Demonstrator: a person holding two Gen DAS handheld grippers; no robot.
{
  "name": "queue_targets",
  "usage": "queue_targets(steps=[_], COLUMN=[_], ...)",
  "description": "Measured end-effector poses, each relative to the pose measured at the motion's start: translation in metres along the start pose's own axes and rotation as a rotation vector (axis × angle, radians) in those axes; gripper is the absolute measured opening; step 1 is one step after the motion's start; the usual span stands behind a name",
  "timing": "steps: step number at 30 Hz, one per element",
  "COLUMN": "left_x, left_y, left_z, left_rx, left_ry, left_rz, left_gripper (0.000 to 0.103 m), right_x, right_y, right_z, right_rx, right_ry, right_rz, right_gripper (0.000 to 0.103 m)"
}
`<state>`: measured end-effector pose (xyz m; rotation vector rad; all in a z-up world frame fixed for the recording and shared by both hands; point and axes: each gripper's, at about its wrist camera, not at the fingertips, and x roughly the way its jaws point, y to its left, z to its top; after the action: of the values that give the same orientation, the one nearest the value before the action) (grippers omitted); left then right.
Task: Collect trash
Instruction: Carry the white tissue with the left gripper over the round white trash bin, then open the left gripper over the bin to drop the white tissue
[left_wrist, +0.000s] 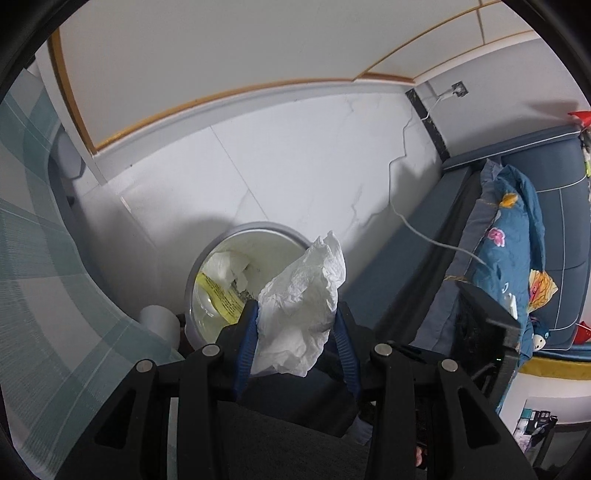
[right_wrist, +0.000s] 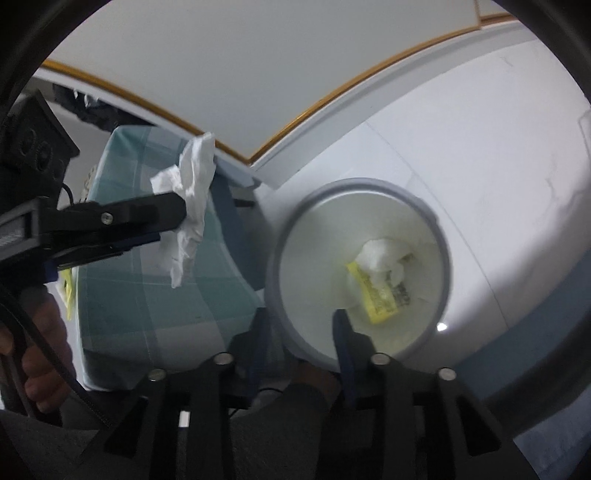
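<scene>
Black finger mounts and blue pads fill the foreground of the left wrist view, where the left gripper is seen clamped at a middling width on a crumpled white tissue, the paper bulging up and out past the fingertips. Just beyond and to the left of those jaws the white trash bin is seen standing open on the pale tiled floor, with another white wad and a yellow wrapper already lying at its bottom. From the right wrist view the same held tissue is seen hanging beside the bin rather than over it, in front of a checked teal cloth, its long axis running roughly up and down below the left gripper's tips. Further right, the right gripper is shown with its jaws parted and nothing between them, poised directly above the bin's mouth. The left hand is judged the one that matters next: its load sits short of the rim, so a sideways carry over the opening is called for before the jaws are released.
</scene>
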<state>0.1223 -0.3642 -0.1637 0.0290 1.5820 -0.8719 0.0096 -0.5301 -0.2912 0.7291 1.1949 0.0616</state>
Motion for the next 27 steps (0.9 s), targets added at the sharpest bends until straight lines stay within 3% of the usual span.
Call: queue_targets(steps=[7, 22, 27], left_x=[0.017, 0.053, 0.06], left_y=[0.001, -0.002, -0.008], left_z=[0.004, -0.001, -0.004], left_rx=[-0.015, -0.011, 0.007], left_ry=[0.04, 0.141, 0.168], left_rz=[0.023, 0.093, 0.118], left_gripper=[0.035, 0.036, 0.054], right_x=[-0.033, -0.056, -0.062], right_y=[-0.021, -0.017, -0.02], right_z=[-0.002, -0.003, -0.003], right_rx=[0.072, 0.115, 0.128], right_ry=[-0.071, -0.158, -0.174], right_rz=[-0.075, -0.097, -0.099], right_gripper=[0.066, 0.076, 0.076])
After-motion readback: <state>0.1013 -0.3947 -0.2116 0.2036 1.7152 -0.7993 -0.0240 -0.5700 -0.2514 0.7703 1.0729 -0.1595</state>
